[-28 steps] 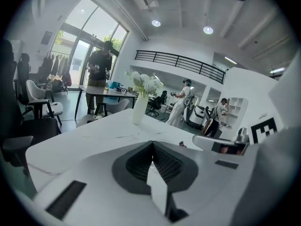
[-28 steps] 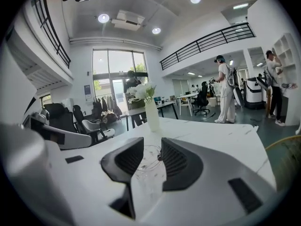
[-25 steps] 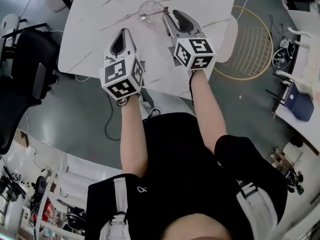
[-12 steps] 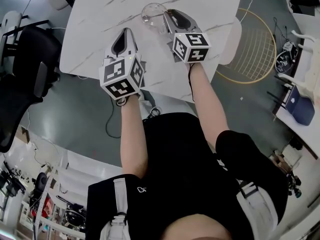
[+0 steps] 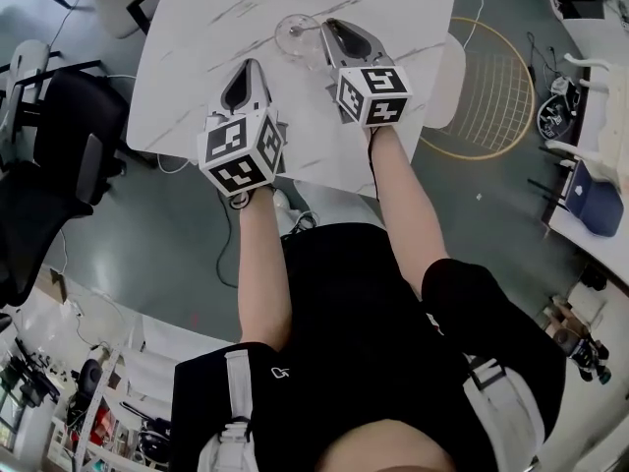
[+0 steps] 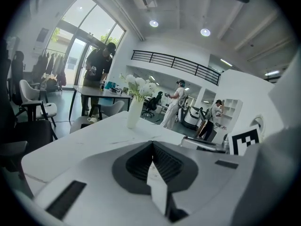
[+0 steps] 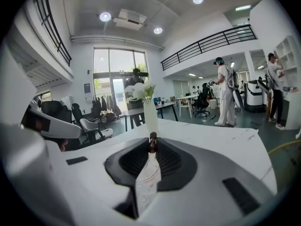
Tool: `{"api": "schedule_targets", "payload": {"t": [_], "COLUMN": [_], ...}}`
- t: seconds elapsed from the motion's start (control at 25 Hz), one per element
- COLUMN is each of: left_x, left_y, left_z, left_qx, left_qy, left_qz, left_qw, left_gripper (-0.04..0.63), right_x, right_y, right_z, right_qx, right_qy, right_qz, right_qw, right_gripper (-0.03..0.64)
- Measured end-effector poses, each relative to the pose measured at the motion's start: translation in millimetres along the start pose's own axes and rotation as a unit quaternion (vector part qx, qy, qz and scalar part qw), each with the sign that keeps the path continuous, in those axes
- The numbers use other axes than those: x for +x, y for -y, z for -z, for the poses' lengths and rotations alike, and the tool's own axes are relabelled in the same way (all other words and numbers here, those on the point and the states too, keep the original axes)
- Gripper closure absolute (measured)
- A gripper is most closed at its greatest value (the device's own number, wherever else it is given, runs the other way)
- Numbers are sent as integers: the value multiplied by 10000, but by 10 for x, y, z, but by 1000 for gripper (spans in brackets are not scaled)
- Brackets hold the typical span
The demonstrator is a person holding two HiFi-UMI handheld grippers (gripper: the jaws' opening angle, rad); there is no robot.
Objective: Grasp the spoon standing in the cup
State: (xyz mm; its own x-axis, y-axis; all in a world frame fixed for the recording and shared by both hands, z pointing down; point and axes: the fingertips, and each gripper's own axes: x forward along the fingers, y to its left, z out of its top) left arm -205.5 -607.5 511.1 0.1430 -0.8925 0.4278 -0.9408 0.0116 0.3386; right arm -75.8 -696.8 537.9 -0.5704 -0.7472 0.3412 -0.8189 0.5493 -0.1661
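A clear glass cup [image 5: 293,35] stands on the white marble table [image 5: 197,37], toward its far side. My right gripper [image 5: 329,28] reaches up to the cup's right rim. In the right gripper view its jaws are closing, and the brown tip of the spoon's handle [image 7: 151,143] sits pinched between the pads [image 7: 141,161]. The rest of the spoon is hidden by the gripper. My left gripper [image 5: 247,65] hovers over the table's near part, left of the cup, shut with nothing in it. Its jaws meet at the tip in the left gripper view [image 6: 151,147].
A white vase of white flowers [image 7: 150,114] stands farther along the table, also the vase [image 6: 134,111]. A black office chair [image 5: 49,155] is at the left and a pale chair [image 5: 449,67] at the table's right edge. A gold wire ring [image 5: 501,77] lies on the floor. People stand in the background.
My right gripper has moved in to the cup's rim and its jaws have narrowed onto the spoon handle. The left gripper has stayed where it was.
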Motion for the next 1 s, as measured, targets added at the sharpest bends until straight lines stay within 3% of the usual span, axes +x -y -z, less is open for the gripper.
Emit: {"api": "schedule_targets", "payload": {"t": [0.56, 1.0], "left_x": [-1022, -1730], "left_y": [116, 249], "left_z": [-237, -594], "left_qx": [367, 854], "left_qy": [692, 1253], "left_qz": [504, 810], "left_qw": [9957, 9851], "left_gripper": [580, 580], "right_x": [-1229, -2087], "right_y": [-721, -1218], "right_z": [-706, -1093], "right_qx": [-419, -648], "right_qy": [1102, 1815], "right_qz": [513, 776], "right_qw": [9917, 9782], "right_gripper": [565, 566]}}
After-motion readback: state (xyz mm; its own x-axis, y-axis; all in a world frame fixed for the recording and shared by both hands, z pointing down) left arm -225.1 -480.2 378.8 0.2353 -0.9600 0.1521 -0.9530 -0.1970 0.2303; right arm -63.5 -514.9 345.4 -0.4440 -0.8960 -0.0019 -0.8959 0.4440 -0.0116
